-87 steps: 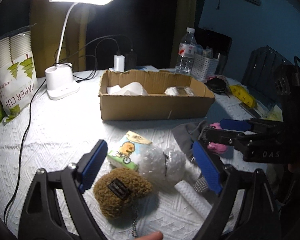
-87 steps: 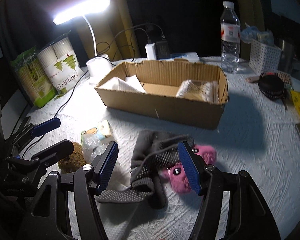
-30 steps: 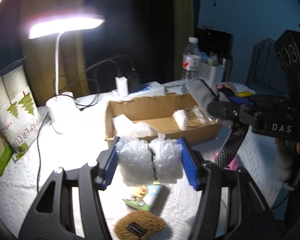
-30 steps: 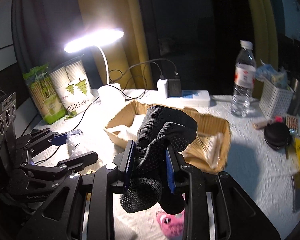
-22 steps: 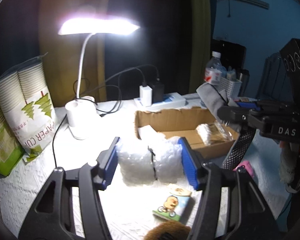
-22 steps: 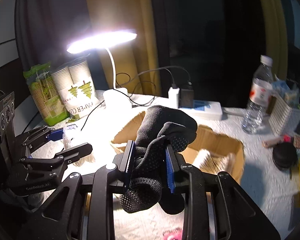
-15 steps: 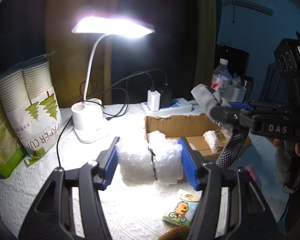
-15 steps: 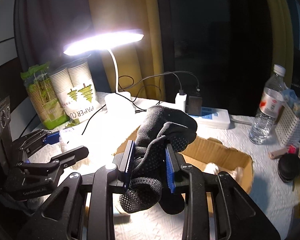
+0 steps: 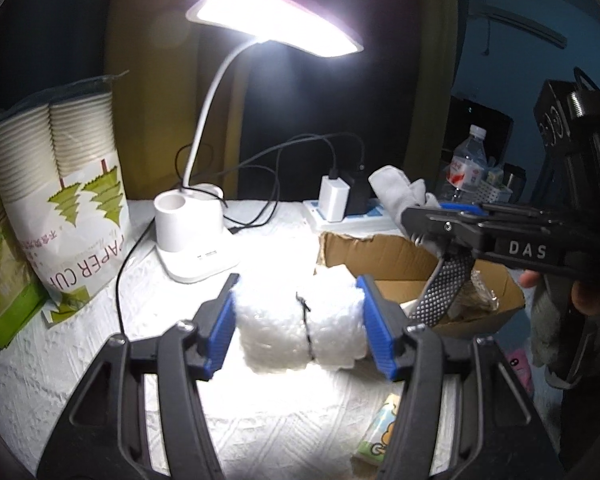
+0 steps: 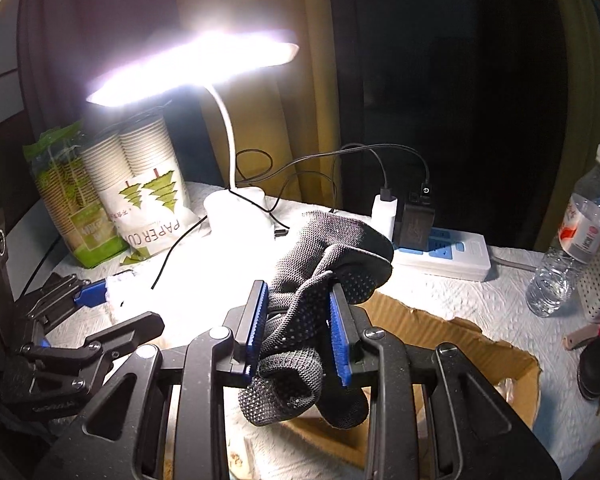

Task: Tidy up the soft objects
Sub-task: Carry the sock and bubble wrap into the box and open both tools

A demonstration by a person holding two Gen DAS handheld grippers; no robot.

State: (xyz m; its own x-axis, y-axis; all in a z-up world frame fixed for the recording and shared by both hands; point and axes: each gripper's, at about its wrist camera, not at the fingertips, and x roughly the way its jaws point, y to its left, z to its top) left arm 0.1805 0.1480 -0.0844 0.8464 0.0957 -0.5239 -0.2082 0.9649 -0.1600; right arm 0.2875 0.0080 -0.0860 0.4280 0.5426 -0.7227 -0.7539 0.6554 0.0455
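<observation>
My left gripper [image 9: 298,320] is shut on a white bubble-wrap bundle [image 9: 300,324] and holds it above the table, left of the cardboard box [image 9: 380,246]. My right gripper [image 10: 298,330] is shut on a grey dotted glove [image 10: 324,276] and holds it over the box's left end [image 10: 452,344]. In the left wrist view the right gripper [image 9: 460,216] shows at the right with the glove [image 9: 444,292] hanging into the box. In the right wrist view the left gripper [image 10: 96,308] shows at the lower left.
A lit white desk lamp [image 9: 192,236] stands behind. A paper-cup pack [image 9: 72,200] is at the left. A power strip with chargers [image 10: 440,252], a water bottle [image 10: 572,244] and a tissue pack [image 9: 380,436] are also on the white tablecloth.
Both grippers closed on their objects, the left on the bubble wrap, the right on the glove, and lifted them. Since then both have moved left and closer to the lamp.
</observation>
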